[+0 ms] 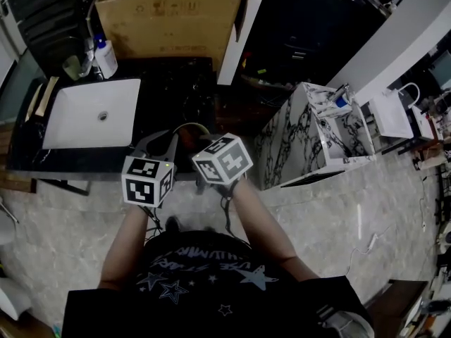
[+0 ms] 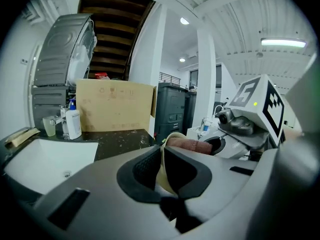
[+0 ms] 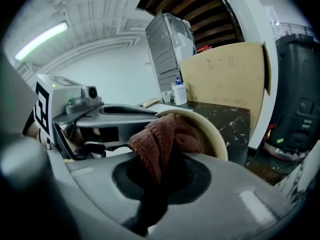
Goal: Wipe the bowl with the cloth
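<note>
A cream bowl is held up over the front edge of the black counter, between the two grippers. My left gripper is shut on the bowl's rim, which stands edge-on between its pads. My right gripper is shut on a brown knitted cloth, and the bunched cloth is pushed against the inside of the bowl. In the left gripper view the cloth shows just over the rim. Both marker cubes sit close together in the head view, hiding most of the bowl.
A white sink is set in the black counter to the left. A soap bottle and a cardboard box stand behind it. A marble-patterned unit stands to the right.
</note>
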Available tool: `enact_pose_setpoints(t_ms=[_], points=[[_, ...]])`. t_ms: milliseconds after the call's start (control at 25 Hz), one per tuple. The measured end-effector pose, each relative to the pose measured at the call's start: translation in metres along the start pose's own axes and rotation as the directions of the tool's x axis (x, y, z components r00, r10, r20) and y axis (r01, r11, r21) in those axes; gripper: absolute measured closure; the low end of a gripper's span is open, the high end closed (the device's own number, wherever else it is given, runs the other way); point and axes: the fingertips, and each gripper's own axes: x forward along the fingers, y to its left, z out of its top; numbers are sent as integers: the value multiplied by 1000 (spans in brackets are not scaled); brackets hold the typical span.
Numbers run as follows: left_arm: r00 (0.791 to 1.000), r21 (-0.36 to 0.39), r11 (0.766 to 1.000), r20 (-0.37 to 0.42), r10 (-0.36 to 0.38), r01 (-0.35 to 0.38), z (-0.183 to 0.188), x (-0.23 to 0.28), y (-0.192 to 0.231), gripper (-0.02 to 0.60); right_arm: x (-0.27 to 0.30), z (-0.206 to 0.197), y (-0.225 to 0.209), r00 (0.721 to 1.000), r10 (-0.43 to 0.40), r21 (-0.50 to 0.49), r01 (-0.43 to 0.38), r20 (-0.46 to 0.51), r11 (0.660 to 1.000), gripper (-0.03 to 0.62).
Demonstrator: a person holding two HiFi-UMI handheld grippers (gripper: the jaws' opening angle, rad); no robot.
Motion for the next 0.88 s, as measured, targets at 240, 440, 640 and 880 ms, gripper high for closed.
enact_pose_setpoints(t_ms=[240, 440, 640, 880], points=[[1000, -41, 999, -7, 4, -4, -8, 1, 18, 560, -10, 13, -3, 995, -26, 49, 21, 98, 999, 548], [999, -97, 994, -18, 44, -45, -13, 2, 52, 561, -49, 26, -9, 973, -81, 46, 73, 218, 996, 548], [997, -189, 979, 2, 77, -76, -7, -5, 82, 561, -74, 9, -35, 953, -194, 135, 165, 234, 977, 548], [992, -366, 930, 128, 18, 30, 25, -22, 79, 561, -39, -16, -24, 965, -121, 217, 70, 232, 974, 548]])
